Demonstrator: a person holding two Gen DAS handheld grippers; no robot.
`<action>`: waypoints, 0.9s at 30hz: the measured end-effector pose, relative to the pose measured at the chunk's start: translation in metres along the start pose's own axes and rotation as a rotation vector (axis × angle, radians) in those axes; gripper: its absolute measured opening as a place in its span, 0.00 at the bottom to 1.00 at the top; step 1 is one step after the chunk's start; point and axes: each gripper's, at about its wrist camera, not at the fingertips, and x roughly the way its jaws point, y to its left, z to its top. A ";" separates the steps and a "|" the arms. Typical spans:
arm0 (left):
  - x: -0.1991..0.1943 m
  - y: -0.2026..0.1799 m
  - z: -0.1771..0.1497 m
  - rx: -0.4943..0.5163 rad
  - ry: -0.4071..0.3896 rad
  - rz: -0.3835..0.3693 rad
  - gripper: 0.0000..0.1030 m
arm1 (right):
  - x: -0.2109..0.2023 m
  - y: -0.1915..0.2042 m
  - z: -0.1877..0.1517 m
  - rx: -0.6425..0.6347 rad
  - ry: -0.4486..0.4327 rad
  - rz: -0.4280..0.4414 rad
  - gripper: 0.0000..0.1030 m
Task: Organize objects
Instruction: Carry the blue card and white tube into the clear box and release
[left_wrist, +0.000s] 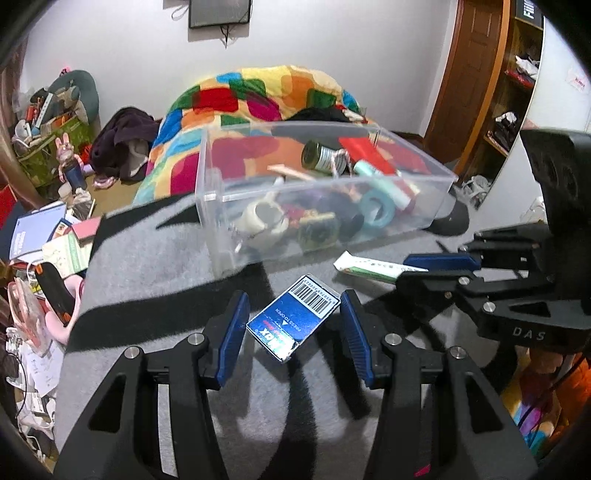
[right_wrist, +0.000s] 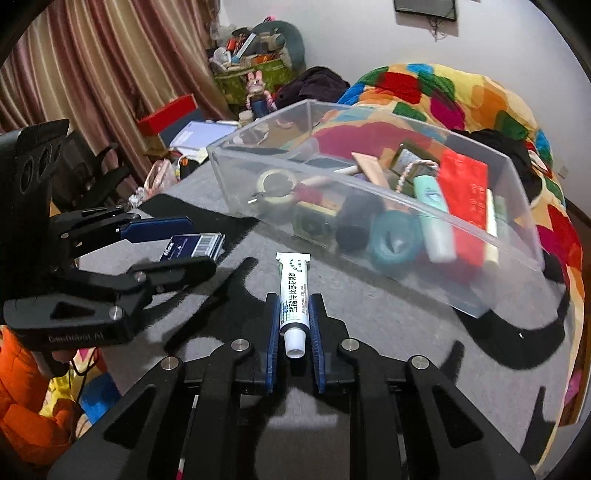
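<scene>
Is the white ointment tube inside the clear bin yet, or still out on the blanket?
Out. The white ointment tube lies on the grey blanket before the clear bin, between the right gripper pads.

I note a white wall (left_wrist: 129, 44) behind, a dark framed panel (left_wrist: 219, 13) hung high on it. Striped curtains (right_wrist: 92, 74) on one side, a wooden door (left_wrist: 469, 74) beside open shelves (left_wrist: 517, 92) (cluttered). Grey surface (left_wrist: 155, 266) in front.

Left gripper (left_wrist: 291, 325) held low with jaws spread wide apart. Right gripper (right_wrist: 294, 332) level beside it, jaws closed on a tube (right_wrist: 293, 295).
</scene>
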 end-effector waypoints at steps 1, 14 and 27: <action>-0.003 -0.001 0.003 0.001 -0.013 -0.002 0.49 | -0.005 -0.001 0.000 0.008 -0.014 0.001 0.14; -0.021 -0.006 0.038 -0.024 -0.133 0.012 0.49 | -0.061 -0.008 0.025 0.063 -0.210 -0.005 0.14; 0.008 0.008 0.072 -0.067 -0.123 0.050 0.49 | -0.029 -0.042 0.055 0.140 -0.187 -0.074 0.14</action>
